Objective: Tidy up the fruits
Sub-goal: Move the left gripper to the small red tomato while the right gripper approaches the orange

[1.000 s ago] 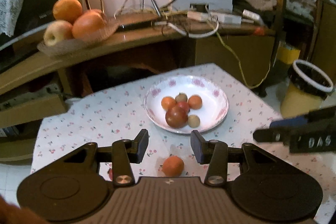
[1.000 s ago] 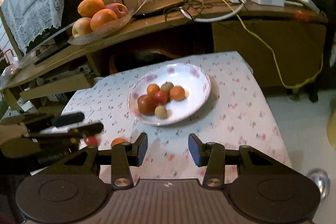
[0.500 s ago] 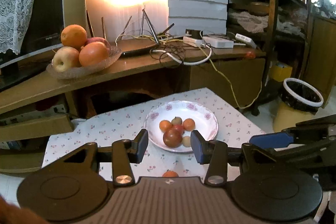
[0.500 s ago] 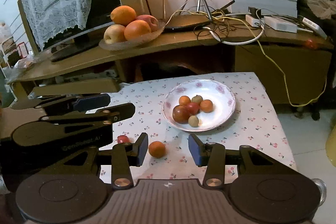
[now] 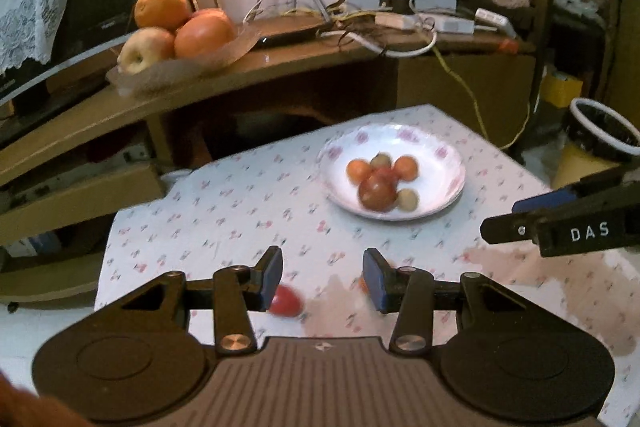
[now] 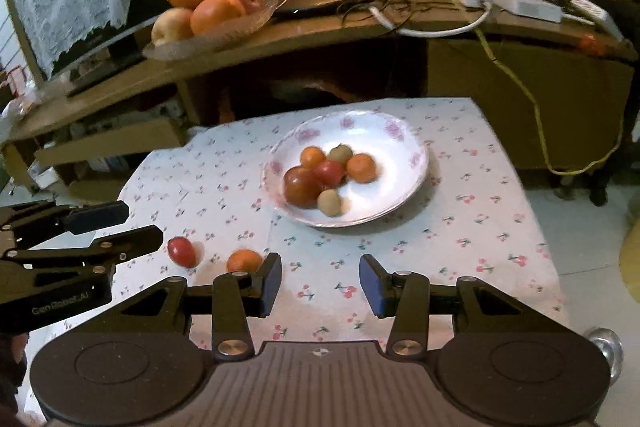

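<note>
A white flowered plate (image 6: 404, 179) (image 5: 444, 163) on the cherry-print tablecloth holds several small fruits, among them a big red tomato (image 6: 302, 187) (image 5: 376, 193). Two fruits lie loose on the cloth in front of it: a small red tomato (image 6: 182, 251) (image 5: 285, 301) and a small orange (image 6: 244, 261). My left gripper (image 5: 322, 277) is open above the cloth, with the red tomato just beside its left pad. My right gripper (image 6: 320, 283) is open and empty, the loose orange showing behind its left finger. Each gripper shows in the other's view.
A wooden shelf (image 6: 360, 31) behind the table carries a glass dish of large oranges and apples (image 6: 200, 11), cables and a power strip. A bin (image 5: 600, 139) stands on the floor to the right. The table edges fall off left and right.
Both views rose and pulled back half a second ago, then dropped closer to the cloth. The left view has shifted left, so the red tomato now shows at its left pad.
</note>
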Demonstrator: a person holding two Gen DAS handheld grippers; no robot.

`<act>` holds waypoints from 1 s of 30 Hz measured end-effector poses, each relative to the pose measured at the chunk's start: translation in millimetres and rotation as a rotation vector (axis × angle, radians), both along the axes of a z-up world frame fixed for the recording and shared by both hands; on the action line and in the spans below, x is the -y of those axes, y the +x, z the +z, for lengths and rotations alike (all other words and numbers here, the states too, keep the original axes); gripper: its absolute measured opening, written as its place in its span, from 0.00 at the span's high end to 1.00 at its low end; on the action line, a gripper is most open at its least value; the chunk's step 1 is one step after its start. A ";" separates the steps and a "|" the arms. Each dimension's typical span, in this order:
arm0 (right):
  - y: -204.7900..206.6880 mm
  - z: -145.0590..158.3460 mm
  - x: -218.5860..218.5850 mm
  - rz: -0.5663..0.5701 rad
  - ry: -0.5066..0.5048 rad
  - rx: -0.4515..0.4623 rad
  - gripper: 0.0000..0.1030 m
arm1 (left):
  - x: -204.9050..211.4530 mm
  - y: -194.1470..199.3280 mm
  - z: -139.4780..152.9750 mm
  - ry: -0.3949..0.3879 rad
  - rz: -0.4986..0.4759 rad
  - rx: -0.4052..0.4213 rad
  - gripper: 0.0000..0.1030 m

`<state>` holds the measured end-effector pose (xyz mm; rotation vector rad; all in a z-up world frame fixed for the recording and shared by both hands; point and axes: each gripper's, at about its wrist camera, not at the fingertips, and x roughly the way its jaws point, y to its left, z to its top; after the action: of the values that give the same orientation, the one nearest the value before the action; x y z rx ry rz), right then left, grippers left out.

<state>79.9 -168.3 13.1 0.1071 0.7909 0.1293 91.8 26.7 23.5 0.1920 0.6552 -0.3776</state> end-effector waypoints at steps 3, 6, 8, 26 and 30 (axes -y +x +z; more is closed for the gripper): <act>4.0 -6.3 -6.6 0.044 -0.008 -0.009 0.56 | -13.3 0.6 -7.4 0.013 0.027 -0.016 0.52; 11.2 -11.6 -3.2 0.046 0.005 -0.021 0.56 | -27.0 1.4 -15.2 0.041 0.058 -0.024 0.52; 15.4 -15.4 -0.3 0.046 0.013 -0.035 0.56 | -36.5 1.7 -20.2 0.039 0.067 -0.037 0.52; 14.8 -44.7 29.3 0.069 -0.018 -0.060 0.56 | 8.0 26.7 -45.6 0.069 -0.040 -0.070 0.52; 18.1 -44.2 55.3 -0.042 0.008 -0.078 0.56 | 11.6 27.8 -51.2 0.084 -0.040 -0.088 0.52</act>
<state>98.0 -223.6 -31.0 0.1368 0.8652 0.0887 119.7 15.1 -27.6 0.2694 0.7555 -0.3988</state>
